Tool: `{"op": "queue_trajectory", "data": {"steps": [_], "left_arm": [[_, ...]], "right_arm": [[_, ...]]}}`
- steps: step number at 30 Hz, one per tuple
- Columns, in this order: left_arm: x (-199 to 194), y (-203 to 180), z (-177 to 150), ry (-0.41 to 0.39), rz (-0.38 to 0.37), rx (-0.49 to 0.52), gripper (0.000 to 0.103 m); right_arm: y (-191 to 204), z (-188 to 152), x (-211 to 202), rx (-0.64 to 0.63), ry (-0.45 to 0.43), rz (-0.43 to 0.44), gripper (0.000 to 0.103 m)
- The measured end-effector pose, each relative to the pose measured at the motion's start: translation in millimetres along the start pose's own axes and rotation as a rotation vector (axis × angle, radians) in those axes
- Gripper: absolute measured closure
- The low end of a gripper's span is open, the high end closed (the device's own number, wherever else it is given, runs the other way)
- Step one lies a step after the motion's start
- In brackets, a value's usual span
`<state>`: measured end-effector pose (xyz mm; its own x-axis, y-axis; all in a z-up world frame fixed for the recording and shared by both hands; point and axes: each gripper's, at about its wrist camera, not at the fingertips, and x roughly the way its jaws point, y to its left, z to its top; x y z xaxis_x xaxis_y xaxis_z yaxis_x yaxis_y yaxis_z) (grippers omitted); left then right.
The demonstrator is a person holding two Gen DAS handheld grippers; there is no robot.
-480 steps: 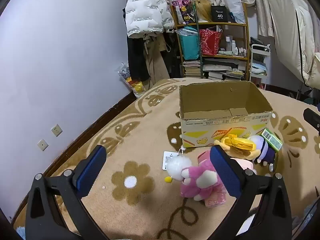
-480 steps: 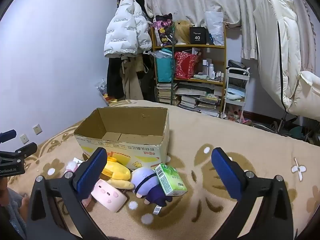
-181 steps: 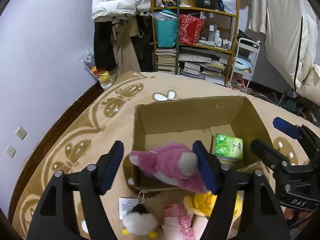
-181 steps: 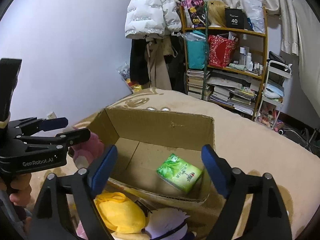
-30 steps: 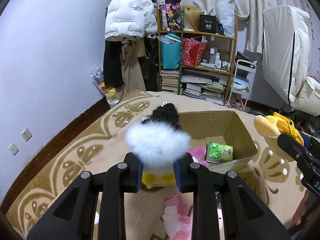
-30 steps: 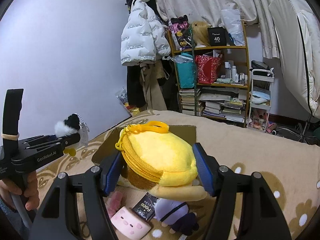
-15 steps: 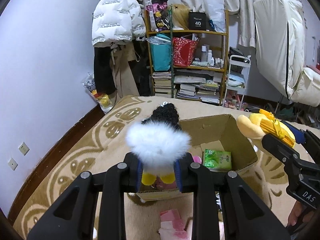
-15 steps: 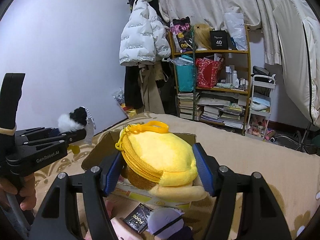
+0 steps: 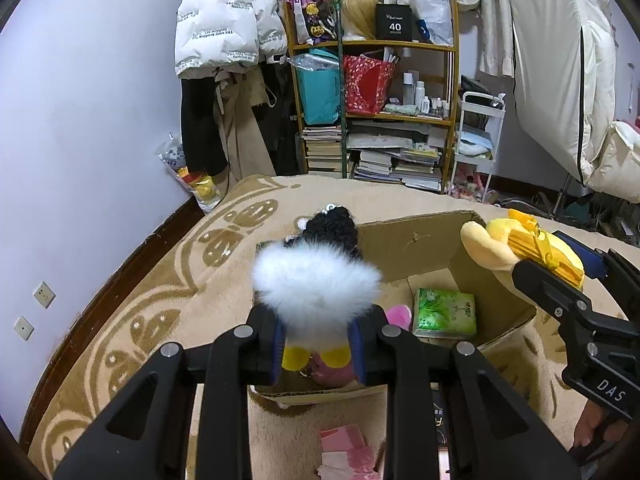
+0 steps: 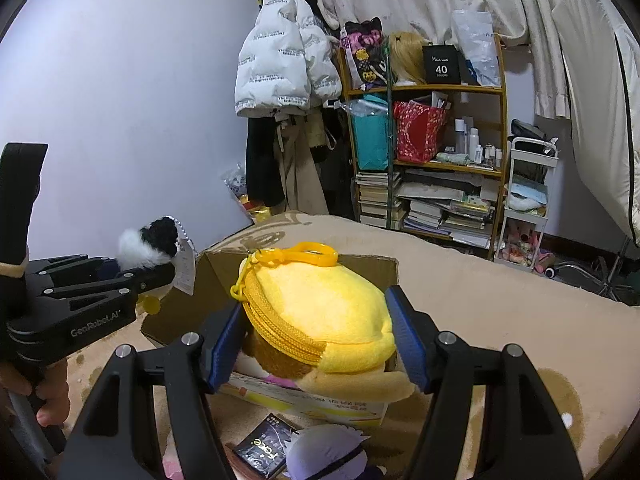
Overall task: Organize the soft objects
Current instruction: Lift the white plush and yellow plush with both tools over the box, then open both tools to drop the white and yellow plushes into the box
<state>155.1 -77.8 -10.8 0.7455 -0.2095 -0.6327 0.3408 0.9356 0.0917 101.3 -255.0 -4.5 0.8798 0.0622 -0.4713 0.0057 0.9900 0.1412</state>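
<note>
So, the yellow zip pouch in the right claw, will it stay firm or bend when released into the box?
The yellow plush pouch probably gives easily: the right claw presses into its sides and its lower flap sags. It looks light, so it should drop softly into the cardboard box and is unlikely to roll.

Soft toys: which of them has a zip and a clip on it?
The yellow plush pouch, held in the right hand-held gripper. The fluffy white toy in the left hand-held gripper shows neither.

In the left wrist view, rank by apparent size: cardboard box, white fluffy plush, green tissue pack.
1. cardboard box
2. white fluffy plush, though it is nearest the camera, so its size is inflated
3. green tissue pack
</note>
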Motion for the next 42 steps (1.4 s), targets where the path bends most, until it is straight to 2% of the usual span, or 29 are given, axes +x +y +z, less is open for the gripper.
{"op": "queue_trajectory", "data": {"steps": [17,24,31,36,38,42], "left_arm": [[27,-4,-4,0.051,-0.029,0.009,0.077],[39,-7,-9,0.091,-0.040,0.017,0.073],[46,-4,-16,0.131,-0.019,0.000,0.069],[42,1,-16,0.128,0.005,-0.012,0.054],[38,1,-15,0.128,0.016,-0.004,0.052],[33,5,-15,0.156,0.027,-0.007,0.040]], "right_arm": [[-8,-5,23,0.008,0.050,0.004,0.031],[-13,-9,31,0.022,0.077,0.011,0.028],[-16,-11,32,0.039,0.085,0.023,0.026],[-17,-12,31,0.047,0.084,0.030,0.020],[-16,-12,29,0.044,0.075,0.029,0.012],[-11,-13,24,0.026,0.069,0.017,0.009]]}}
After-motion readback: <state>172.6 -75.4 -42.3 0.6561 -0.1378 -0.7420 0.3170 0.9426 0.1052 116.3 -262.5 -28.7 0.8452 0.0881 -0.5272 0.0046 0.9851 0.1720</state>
